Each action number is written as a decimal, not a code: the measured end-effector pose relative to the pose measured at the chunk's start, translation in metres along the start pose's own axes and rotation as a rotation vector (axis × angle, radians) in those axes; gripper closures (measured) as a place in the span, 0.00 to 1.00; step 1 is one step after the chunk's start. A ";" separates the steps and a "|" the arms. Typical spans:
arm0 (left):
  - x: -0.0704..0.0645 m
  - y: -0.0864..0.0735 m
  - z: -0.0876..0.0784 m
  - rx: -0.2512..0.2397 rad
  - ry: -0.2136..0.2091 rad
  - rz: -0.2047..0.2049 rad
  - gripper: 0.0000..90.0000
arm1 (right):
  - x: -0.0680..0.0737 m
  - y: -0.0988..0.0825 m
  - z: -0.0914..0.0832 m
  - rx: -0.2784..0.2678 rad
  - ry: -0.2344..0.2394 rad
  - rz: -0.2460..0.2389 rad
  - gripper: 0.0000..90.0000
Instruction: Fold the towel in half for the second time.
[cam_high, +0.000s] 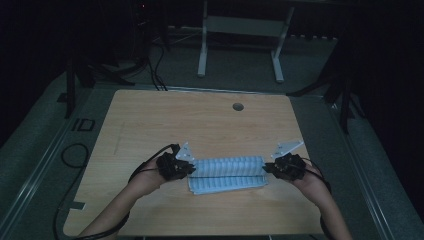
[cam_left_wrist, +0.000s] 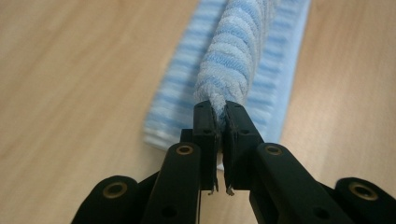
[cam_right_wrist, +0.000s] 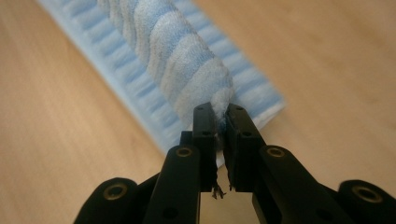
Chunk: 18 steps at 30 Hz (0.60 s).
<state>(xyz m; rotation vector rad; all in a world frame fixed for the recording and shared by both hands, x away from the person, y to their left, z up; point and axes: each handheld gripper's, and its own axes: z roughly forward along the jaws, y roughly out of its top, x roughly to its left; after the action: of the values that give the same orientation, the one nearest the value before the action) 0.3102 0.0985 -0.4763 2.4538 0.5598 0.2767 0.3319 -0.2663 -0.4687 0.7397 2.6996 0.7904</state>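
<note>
Fingers of the left gripper (cam_high: 186, 169) and right gripper (cam_high: 272, 168) pinch opposite ends of the striped towel (cam_high: 227, 172) folding on the near tabletop (cam_high: 150, 120); lower both ends evenly, edges aligned

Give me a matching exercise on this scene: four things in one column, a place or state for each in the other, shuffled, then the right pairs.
Things:
1. left gripper
2. right gripper
3. striped towel
4. round hole

Places or states:
A. in the table top near its far edge
B. shut on the towel's left end
C. partly folded, blue and white, stretched between the two grippers
D. shut on the towel's right end

Pairs: 1-B, 2-D, 3-C, 4-A
</note>
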 end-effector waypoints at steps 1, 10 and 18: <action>0.000 0.000 0.000 0.000 0.000 0.000 0.94 | 0.000 0.000 0.000 0.000 0.000 0.000 0.93; -0.022 -0.015 0.009 0.091 -0.068 -0.016 0.74 | 0.009 -0.022 0.003 0.026 0.059 0.029 0.74; -0.015 -0.001 -0.007 0.040 -0.029 -0.055 0.55 | 0.002 0.001 -0.008 -0.020 0.025 0.036 0.67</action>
<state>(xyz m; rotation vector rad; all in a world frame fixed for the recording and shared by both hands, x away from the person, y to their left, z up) 0.2942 0.0960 -0.4726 2.4718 0.6250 0.2092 0.3281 -0.2681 -0.4611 0.7817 2.7030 0.8394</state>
